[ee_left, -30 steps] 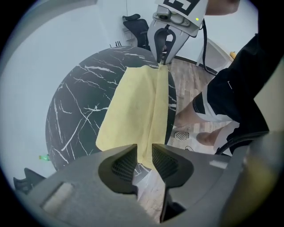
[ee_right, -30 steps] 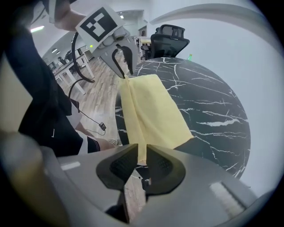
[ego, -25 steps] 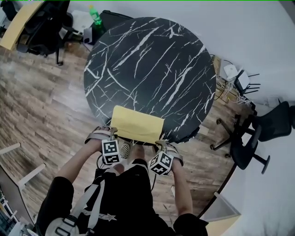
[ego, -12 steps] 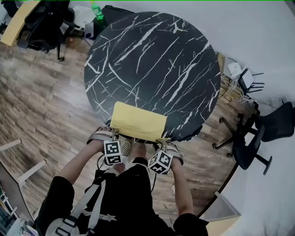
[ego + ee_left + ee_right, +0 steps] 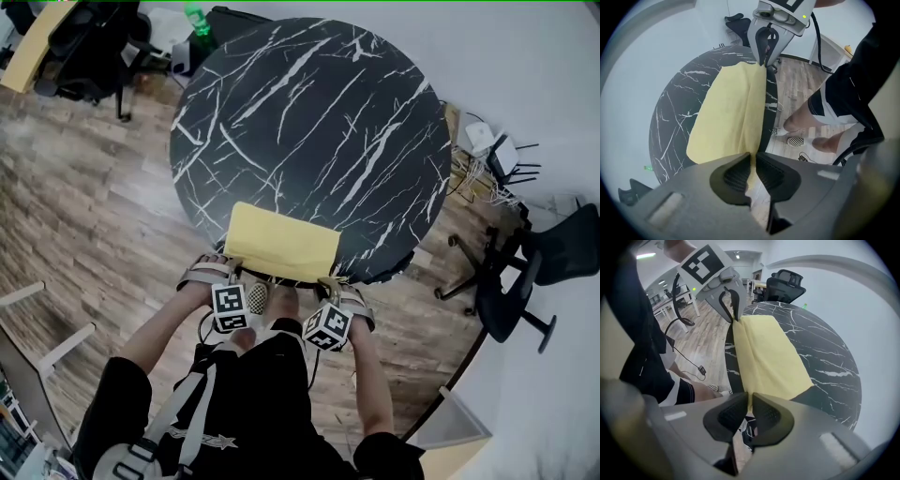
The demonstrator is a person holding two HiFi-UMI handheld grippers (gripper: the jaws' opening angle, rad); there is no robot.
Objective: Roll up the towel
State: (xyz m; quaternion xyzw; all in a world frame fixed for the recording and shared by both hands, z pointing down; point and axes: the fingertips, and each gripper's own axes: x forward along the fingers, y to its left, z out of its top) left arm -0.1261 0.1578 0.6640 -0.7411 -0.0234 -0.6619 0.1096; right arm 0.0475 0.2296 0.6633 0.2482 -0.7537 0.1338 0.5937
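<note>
- Left gripper (image 5: 753, 157): jaws have just been closing and now stand almost together, pinching the near left corner of the towel (image 5: 281, 244); yellow cloth shows in the narrow slit between the pads.
- Right gripper (image 5: 750, 397): jaws have likewise just been closing, now nearly together on the near right corner of the towel, cloth visible between the pads.
- Both grippers point steeply down, side by side at the near rim of the table (image 5: 309, 122), each held in a hand.
- Table: round, black marble-look top with white veins, bare apart from the towel.
- Floor (image 5: 84, 206): wood-pattern planks to the left and beneath the table; a pale wall lies along the far and right side.
- Chairs (image 5: 525, 272): black office type, one to the right, more at the upper left by a wooden desk (image 5: 33, 47).
- Bottle (image 5: 196, 17): green, beyond the far rim of the table.
- Cables (image 5: 487, 155): tangle with white boxes, right of the table.
- Shoe (image 5: 256, 298): checkered, on the floor between the grippers.
- Towel: plain yellow rectangle, spread flat at the table's near edge, long side along the rim; one lengthwise crease runs close to the gripped edge; unrolled.
</note>
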